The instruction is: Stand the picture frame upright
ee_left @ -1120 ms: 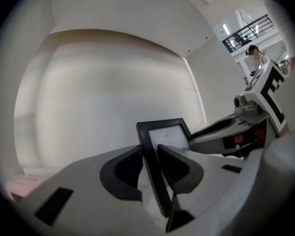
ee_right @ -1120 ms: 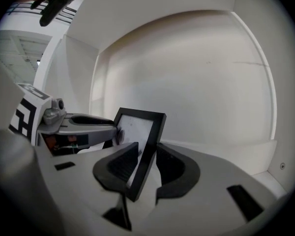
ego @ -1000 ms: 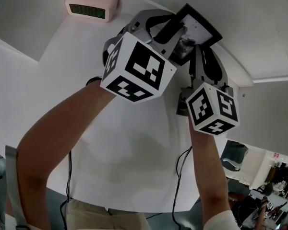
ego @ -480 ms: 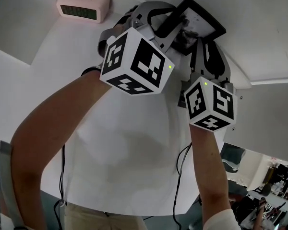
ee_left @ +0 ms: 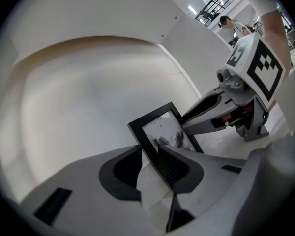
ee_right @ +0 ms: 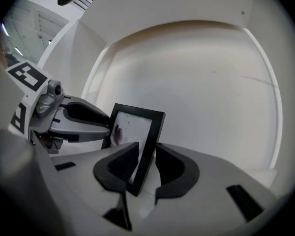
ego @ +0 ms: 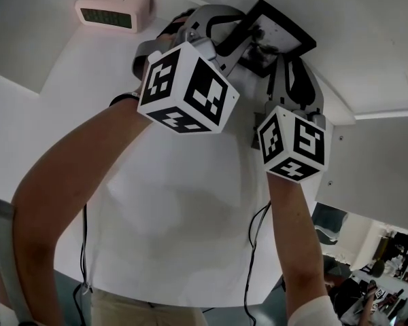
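Note:
A black picture frame (ego: 280, 34) with a pale picture is held above the far part of the white table (ego: 190, 202), tilted, one corner pointing away. My left gripper (ego: 239, 44) is shut on its left edge, and my right gripper (ego: 284, 65) is shut on its near edge. In the left gripper view the frame (ee_left: 163, 132) is pinched edge-on at the left gripper (ee_left: 156, 165), with the right gripper (ee_left: 206, 117) reaching in from the right. In the right gripper view the frame (ee_right: 135, 127) stands between the right gripper (ee_right: 146, 167) pads; the left gripper (ee_right: 96, 122) holds its far side.
A pinkish-white digital alarm clock (ego: 113, 8) sits at the table's far left. The table's curved far edge (ego: 367, 114) runs just behind the frame, with a white wall panel beyond. Cables (ego: 251, 250) hang below the near edge by the person's arms.
Both grippers and the frame have drifted slightly left and up in the head view. Both grips look unchanged.

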Demonstrator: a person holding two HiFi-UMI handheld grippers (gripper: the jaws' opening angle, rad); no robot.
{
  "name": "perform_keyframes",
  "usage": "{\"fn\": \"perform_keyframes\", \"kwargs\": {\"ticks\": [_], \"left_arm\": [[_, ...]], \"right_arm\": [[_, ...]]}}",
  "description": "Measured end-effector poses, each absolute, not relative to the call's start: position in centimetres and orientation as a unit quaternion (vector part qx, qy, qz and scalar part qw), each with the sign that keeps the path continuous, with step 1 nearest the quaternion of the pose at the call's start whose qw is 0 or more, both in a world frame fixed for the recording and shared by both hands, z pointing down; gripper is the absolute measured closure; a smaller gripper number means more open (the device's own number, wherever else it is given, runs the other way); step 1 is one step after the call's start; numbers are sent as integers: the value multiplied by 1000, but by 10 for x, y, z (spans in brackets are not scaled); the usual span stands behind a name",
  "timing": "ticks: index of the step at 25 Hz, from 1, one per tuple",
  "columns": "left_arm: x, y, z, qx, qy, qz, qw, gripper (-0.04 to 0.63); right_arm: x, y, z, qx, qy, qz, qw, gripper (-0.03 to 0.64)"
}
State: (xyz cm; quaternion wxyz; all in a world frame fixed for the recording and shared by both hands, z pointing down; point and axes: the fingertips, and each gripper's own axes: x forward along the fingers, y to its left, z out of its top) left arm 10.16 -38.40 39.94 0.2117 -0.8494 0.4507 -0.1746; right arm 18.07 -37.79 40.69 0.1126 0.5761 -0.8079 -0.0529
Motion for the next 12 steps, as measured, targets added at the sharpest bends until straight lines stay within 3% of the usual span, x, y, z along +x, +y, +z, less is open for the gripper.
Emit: {"fn": "perform_keyframes", "kwargs": {"ticks": [12], "left_arm": [[101,-382,406,-853,454,-180,184,488]], "right_arm": [[181,-376,407,577,-807,-46,114,486]]}}
